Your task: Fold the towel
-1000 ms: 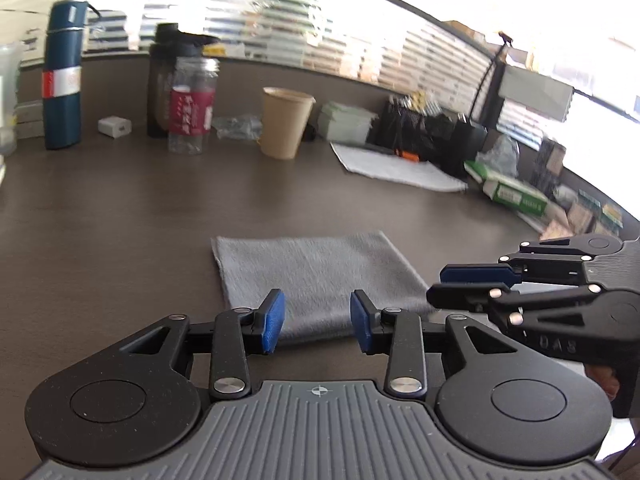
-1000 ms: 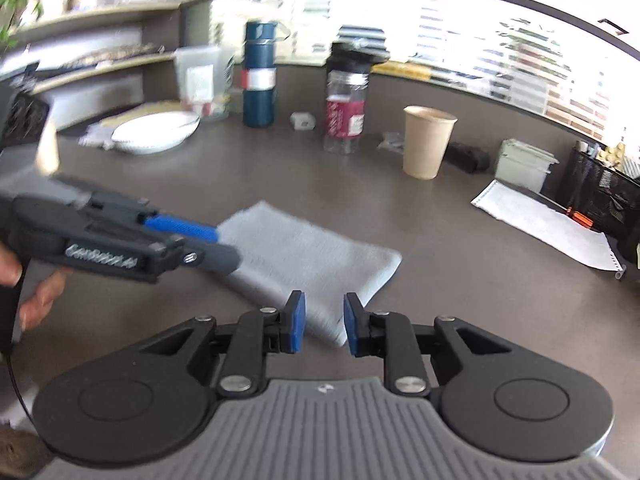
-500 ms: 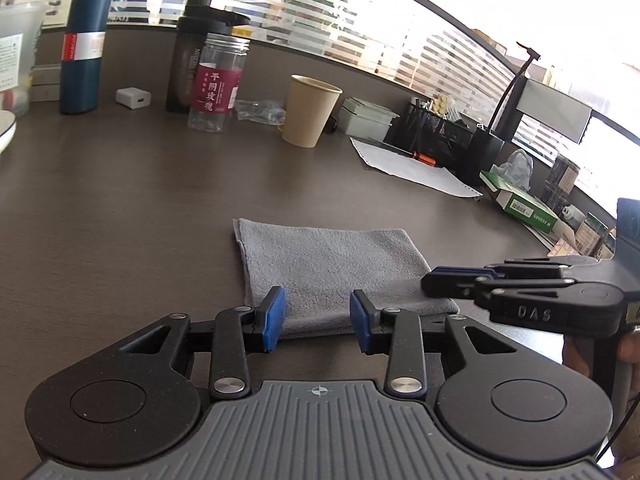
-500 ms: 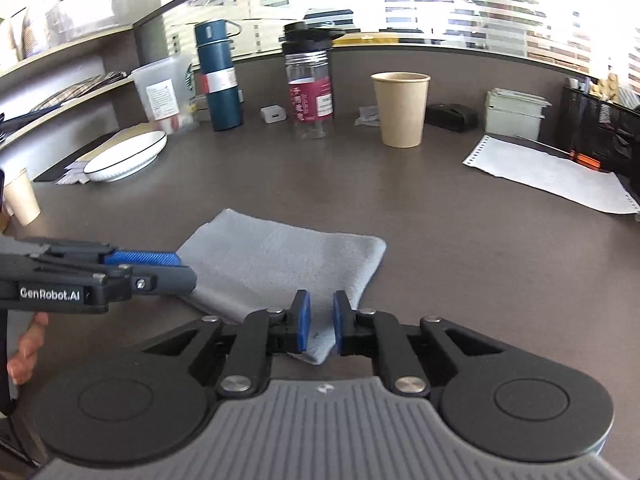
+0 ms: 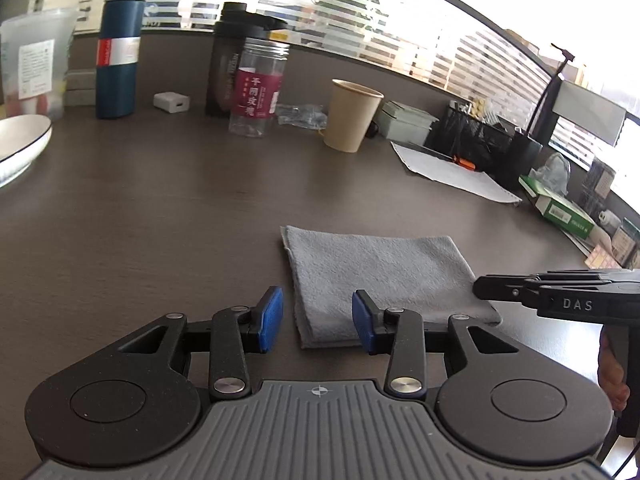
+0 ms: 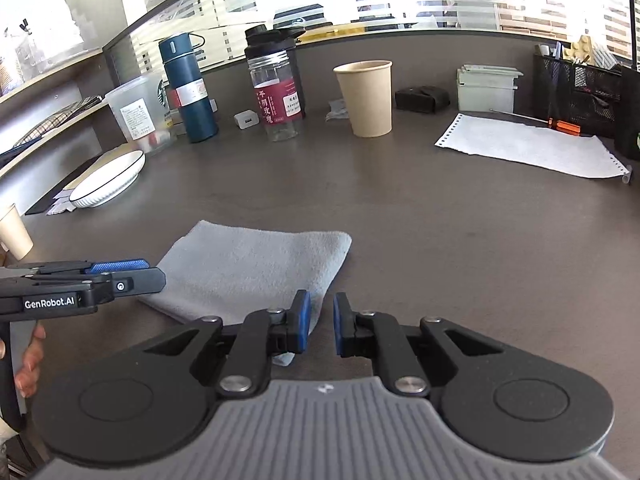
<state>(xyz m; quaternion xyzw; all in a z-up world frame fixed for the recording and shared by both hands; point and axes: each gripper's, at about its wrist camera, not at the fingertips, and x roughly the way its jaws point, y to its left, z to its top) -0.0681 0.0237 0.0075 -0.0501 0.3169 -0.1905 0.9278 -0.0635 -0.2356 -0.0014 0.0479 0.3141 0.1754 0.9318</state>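
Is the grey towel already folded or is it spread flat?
Folded. The grey towel lies as a compact rectangle, with stacked layer edges visible at its left and near sides.

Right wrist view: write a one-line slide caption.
Right gripper poised at the near corner of a folded grey towel on a dark desk; left gripper alongside.

Each camera sat low behind its own fingers, tilted down over the dark wooden desk (image 5: 160,200), close to it. Both views shared the folded grey cloth towel (image 5: 376,268) (image 6: 256,264) ahead of the fingertips.
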